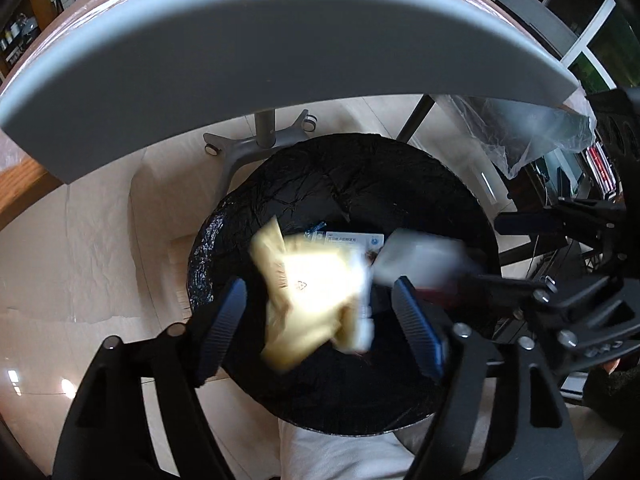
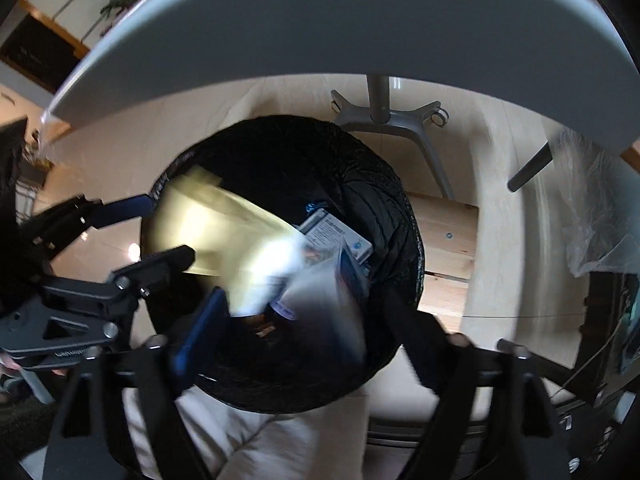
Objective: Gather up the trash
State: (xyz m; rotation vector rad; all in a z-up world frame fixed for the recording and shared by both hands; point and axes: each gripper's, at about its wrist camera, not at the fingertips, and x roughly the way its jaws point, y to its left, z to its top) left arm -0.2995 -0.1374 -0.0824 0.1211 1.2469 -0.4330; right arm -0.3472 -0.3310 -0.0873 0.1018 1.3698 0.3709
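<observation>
Blurred yellow wrapper (image 1: 308, 300) over round black-lined bin (image 1: 360, 184), left gripper (image 1: 320, 320) spread, right gripper (image 2: 304, 328) spread

Each gripper is a matte black frame of angular struts with triangular cut-outs, joined by round silver screw heads at the pivots. The left gripper (image 1: 320, 320) carries two long fingers faced with ribbed dark-blue pads (image 1: 416, 328); the right gripper (image 2: 304, 332) shows one blue pad (image 2: 200, 336) clearly, the other finger blurred dark. Pale trousers (image 1: 340, 456) show below.
</observation>
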